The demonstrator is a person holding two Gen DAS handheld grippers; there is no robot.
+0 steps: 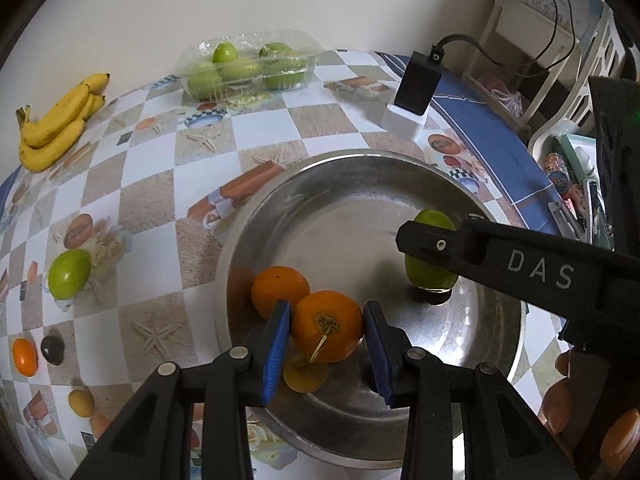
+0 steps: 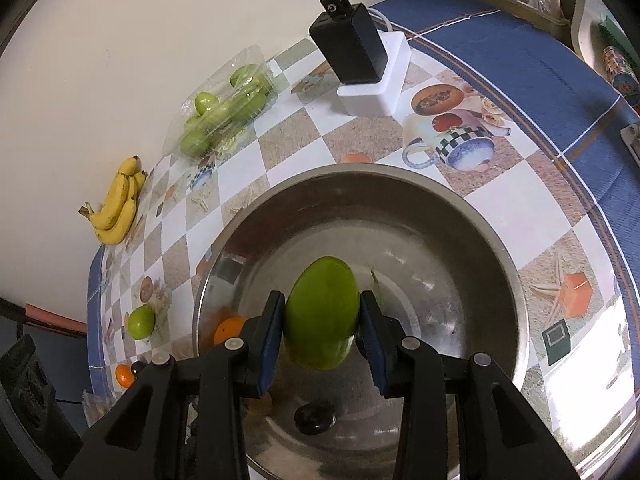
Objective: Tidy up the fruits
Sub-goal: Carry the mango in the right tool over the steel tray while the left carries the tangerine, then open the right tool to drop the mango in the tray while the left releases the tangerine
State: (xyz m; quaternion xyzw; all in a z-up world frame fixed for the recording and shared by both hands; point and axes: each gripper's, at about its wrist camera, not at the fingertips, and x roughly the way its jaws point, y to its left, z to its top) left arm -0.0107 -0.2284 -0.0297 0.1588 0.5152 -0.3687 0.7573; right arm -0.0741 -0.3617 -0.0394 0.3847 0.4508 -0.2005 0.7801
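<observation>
Your left gripper (image 1: 326, 344) holds an orange (image 1: 326, 326) low over the bowl (image 1: 360, 160), blue pads pressed on both flanks; your right gripper (image 2: 322, 334) is clamped on a green fruit (image 2: 322, 312) above the bowl's middle. In the left view the held orange hangs at about 7 o'clock in the bowl, just beside a second orange (image 1: 278, 290) lying at 8 o'clock; the green fruit shows at 3 o'clock.

Risks, as I judge them: let go of the orange here and it may knock its neighbour, and both can roll on the smooth curved metal. The green fruit is gripped across its narrow waist, so a small slip could let it swing or squirt out and bounce. Your two tools are close over one bowl, so they may clash.

The green fruit's long axis runs from 12 to 6 in the right view, top leaning slightly toward 1. The orange is round, with no long axis; its stem end faces your left camera
</observation>
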